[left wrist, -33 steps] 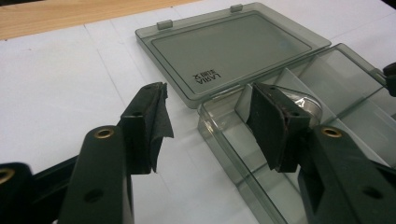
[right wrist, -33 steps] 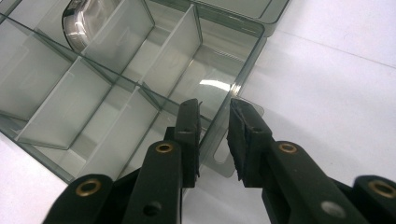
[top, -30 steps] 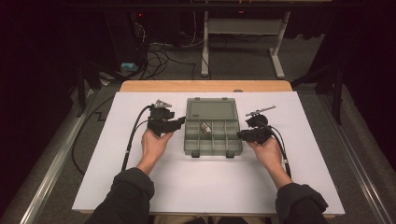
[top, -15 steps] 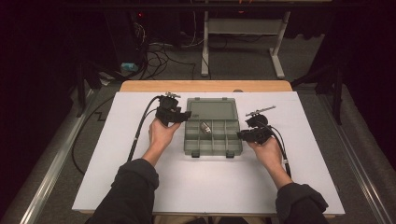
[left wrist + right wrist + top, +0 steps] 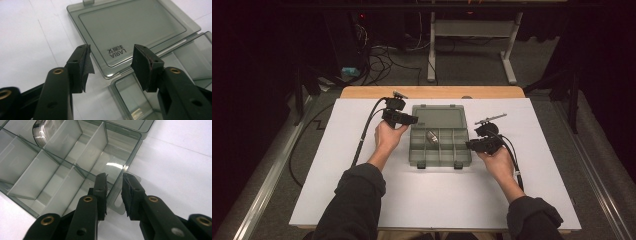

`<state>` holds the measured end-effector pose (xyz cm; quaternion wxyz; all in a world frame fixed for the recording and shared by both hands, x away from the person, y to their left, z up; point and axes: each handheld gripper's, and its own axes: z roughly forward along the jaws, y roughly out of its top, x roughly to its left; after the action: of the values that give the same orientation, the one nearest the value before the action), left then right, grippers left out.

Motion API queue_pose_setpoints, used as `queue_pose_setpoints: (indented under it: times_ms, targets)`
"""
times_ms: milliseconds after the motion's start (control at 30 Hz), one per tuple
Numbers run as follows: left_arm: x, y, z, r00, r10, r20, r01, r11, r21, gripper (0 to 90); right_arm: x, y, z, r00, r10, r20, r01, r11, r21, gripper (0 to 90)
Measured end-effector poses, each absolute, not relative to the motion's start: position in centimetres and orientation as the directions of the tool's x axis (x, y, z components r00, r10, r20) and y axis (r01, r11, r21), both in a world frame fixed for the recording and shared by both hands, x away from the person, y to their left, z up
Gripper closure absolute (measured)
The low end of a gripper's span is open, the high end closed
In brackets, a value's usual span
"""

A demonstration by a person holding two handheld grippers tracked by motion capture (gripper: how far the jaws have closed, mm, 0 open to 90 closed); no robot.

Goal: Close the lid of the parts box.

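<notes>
An open grey see-through organizer box (image 5: 447,152) sits mid-table, its lid (image 5: 439,117) laid flat behind it. A small shiny object (image 5: 432,136) rests in one back compartment and appears in the right gripper view as a shiny object (image 5: 43,131). My left gripper (image 5: 413,120) hovers at the lid's left near corner. Its jaws stand open above the lid (image 5: 130,27) and box corner (image 5: 130,97), nothing pressed between them (image 5: 111,65). My right gripper (image 5: 469,145) is at the box's right side. It (image 5: 114,188) straddles the side wall (image 5: 125,161), one jaw inside and one over a tab (image 5: 117,205), with gaps showing.
The box lies on a white sheet (image 5: 362,200) over a wooden table (image 5: 362,92). Each gripper trails a black cable (image 5: 364,135) toward the near side. Beyond the table, a dark floor holds cables and a white desk frame (image 5: 472,30).
My left hand has moved from the box's left side up and right to the lid's left corner. The right hand has stayed put.
</notes>
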<state>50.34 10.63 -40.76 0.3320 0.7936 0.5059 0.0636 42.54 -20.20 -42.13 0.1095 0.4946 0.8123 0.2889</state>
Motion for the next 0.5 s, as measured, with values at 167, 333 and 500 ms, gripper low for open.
queue_pose_setpoints:
  times_ms: [167, 333, 500]
  targets:
    - [51.5, 10.0, -41.3, 0.459, 0.843, -0.28, 0.793, -0.247, 0.558, 48.0, 42.5, -20.1, -42.1, -0.487, 0.867, 0.103, 0.741, 0.348, 0.574, 75.0]
    - [52.3, 9.5, -42.1, 0.44, 0.851, -0.287, 0.811, -0.239, 0.534, 48.1, 42.6, -20.1, -42.0, -0.491, 0.866, 0.099, 0.741, 0.355, 0.57, 75.1]
    - [53.2, 9.2, -43.2, 0.401, 0.868, -0.294, 0.837, -0.216, 0.503, 48.3, 42.6, -20.1, -42.0, -0.489, 0.866, 0.101, 0.742, 0.352, 0.57, 75.1]
